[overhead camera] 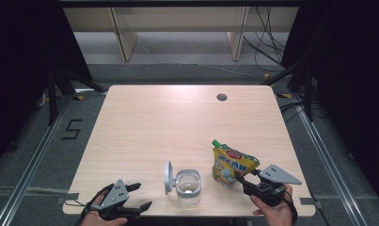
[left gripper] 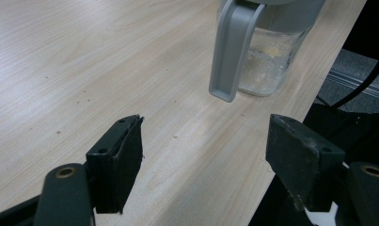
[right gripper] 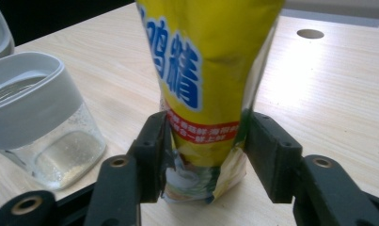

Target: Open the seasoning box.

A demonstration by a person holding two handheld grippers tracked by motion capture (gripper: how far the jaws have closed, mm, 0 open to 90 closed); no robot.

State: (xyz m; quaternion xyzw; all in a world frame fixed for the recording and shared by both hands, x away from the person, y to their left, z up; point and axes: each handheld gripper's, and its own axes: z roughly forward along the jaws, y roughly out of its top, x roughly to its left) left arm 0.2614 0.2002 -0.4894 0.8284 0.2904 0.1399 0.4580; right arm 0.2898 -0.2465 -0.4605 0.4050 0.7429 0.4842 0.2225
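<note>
While the right tool [right gripper: 203, 155] clamps the pouch [right gripper: 210, 70], print reads clearly.

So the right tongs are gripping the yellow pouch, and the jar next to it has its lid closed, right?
Not quite. The jar's grey lid is flipped open, standing up at its left side in the high view. The rest holds: the right tongs grip the yellow pouch near its bottom.

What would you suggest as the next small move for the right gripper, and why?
Probably lift the yellow pouch towards the open clear jar. The right gripper has its jaws pressed on the pouch's lower part, the jar's grey lid stands flipped up, and the left gripper waits open.
</note>
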